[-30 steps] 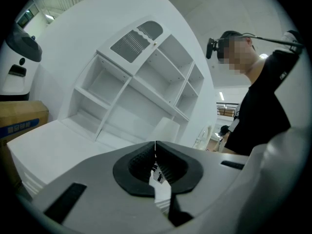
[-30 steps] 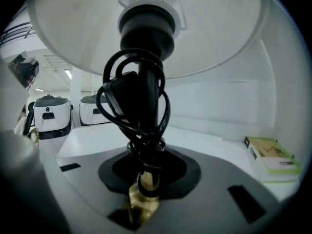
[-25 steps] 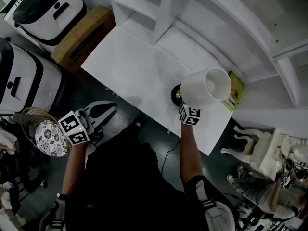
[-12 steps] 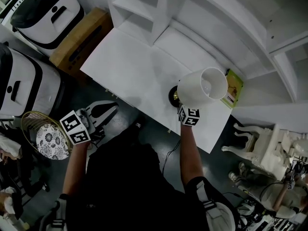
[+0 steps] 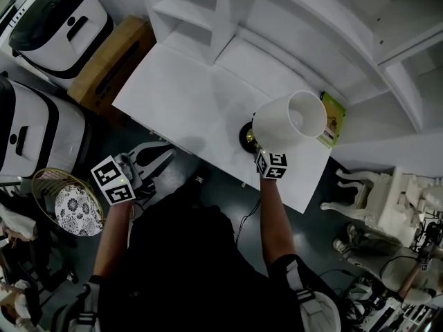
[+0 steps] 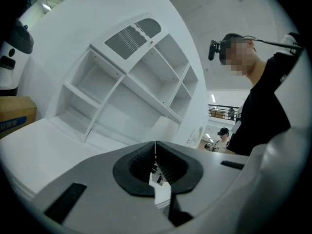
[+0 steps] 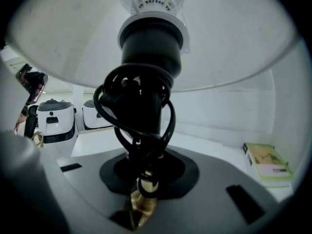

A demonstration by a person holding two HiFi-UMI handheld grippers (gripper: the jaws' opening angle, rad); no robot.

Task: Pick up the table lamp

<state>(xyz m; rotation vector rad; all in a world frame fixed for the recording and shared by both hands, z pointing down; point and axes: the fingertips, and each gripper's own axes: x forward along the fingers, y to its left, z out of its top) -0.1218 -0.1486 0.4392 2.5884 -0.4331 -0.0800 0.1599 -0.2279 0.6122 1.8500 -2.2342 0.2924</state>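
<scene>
The table lamp has a white shade (image 5: 287,122), a black round base (image 5: 246,137) and a brass stem (image 7: 142,204). It stands tilted near the front edge of the white desk (image 5: 187,102). A black cord is wound round its black socket (image 7: 148,48). My right gripper (image 5: 264,149) (image 7: 144,191) is shut on the brass stem just under the socket, with the shade right above it. My left gripper (image 5: 158,155) (image 6: 155,152) hangs off the desk's front left edge, its jaws shut with nothing in them.
A green book (image 5: 331,120) lies right of the lamp. A white shelf unit (image 5: 228,12) rises at the desk's back. A cardboard box (image 5: 104,57) and white appliances (image 5: 59,19) stand left. A basket with a patterned plate (image 5: 69,203) sits low left, a white chair (image 5: 374,199) right.
My right gripper has risen a little with the lamp in it, and the shade has shifted slightly left. The left gripper has stayed about where it was.
</scene>
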